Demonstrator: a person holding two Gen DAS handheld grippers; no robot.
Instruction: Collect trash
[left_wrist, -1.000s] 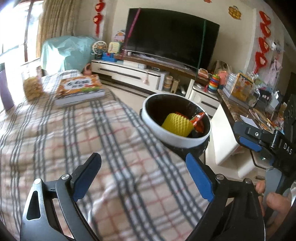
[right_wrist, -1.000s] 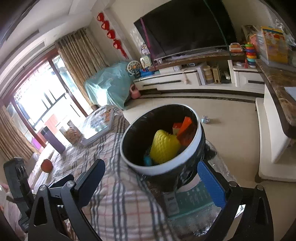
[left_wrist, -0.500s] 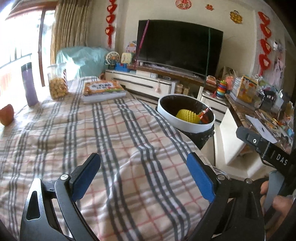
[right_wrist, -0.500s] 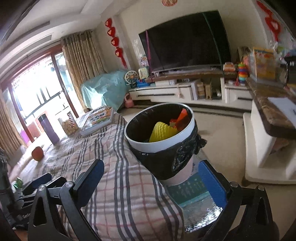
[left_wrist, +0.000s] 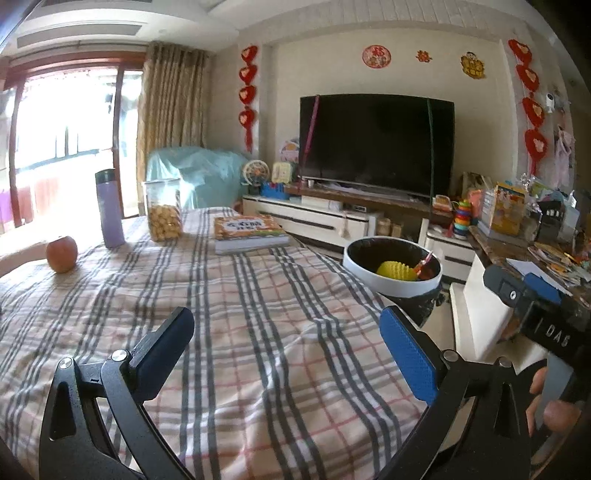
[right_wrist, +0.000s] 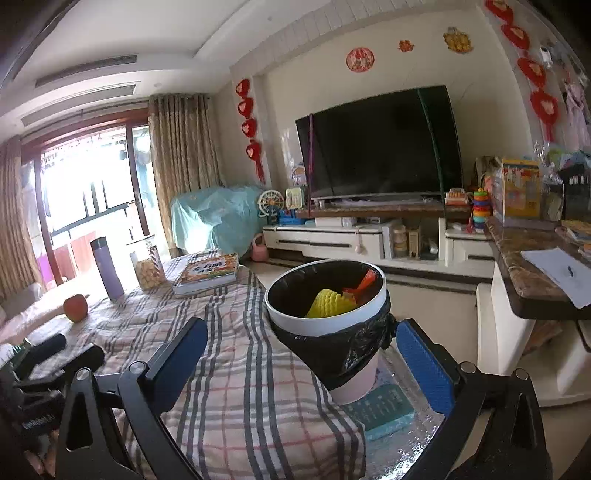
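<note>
Checked cloth now fills both views, with the bin further off than a second ago

Both claws have drawn back from the white-rimmed trash bin (left_wrist: 392, 265), lined with a black bag, which stands just off the right edge of the counter (left_wrist: 258, 332); a yellow ridged item (right_wrist: 328, 303) and an orange scrap (right_wrist: 364, 281) lie inside it. The left claw (left_wrist: 286, 354) is opening to its widest with nothing between its blue pads, and the right claw (right_wrist: 301, 360) also stands wide and empty, the bin beyond its tips. What shows on the counter now is an apple (left_wrist: 61, 254), a purple flask (left_wrist: 109, 208), a snack jar (left_wrist: 163, 209) and a book (left_wrist: 248, 233) along the far edge, none plainly trash. Collecting looks finished or nearly so, unless litter lies out of view.
</note>
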